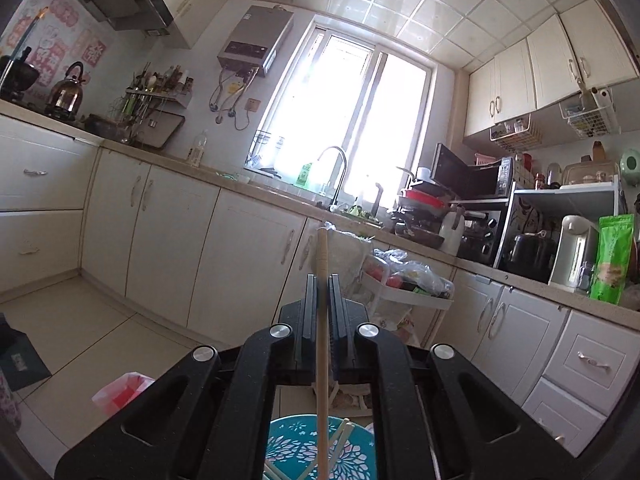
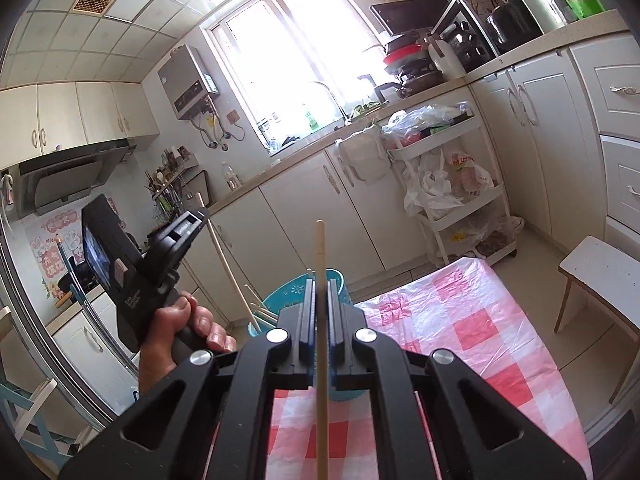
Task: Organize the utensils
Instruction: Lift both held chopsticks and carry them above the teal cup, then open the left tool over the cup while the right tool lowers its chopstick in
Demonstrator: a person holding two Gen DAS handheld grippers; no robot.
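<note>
Two hand-held grippers, each carrying one wooden chopstick, above a teal perforated basket [image 2: 298,292] that stands on a table covered with a pink-and-white checked plastic cloth [image 2: 460,328]. Left gripper [image 1: 322,280]: jaws pressed together on a chopstick [image 1: 322,320], which runs lengthwise between the pads and projects past the fingertips toward the kitchen counter [image 1: 256,190]; its lower part passes down over the basket, whose rim [image 1: 280,428] shows directly beneath the gripper body. Right gripper [image 2: 320,284]: jaws likewise closed on a second chopstick [image 2: 321,340], which lies along the gap between the pads with its blunt end [image 2: 320,226] standing above the basket. In the right wrist view the left gripper [image 2: 202,213] appears to the left of the basket, held by a person's hand [image 2: 188,328], with its chopstick [image 2: 224,256] slanting down toward the basket's left rim. Several further chopsticks [image 2: 262,312] stand loosely inside the basket, leaning against its left wall. Behind the basket, a white tiered trolley [image 2: 448,184] laden with plastic bags stands against the cabinets [image 2: 304,216] beneath the window [image 2: 288,40].
</note>
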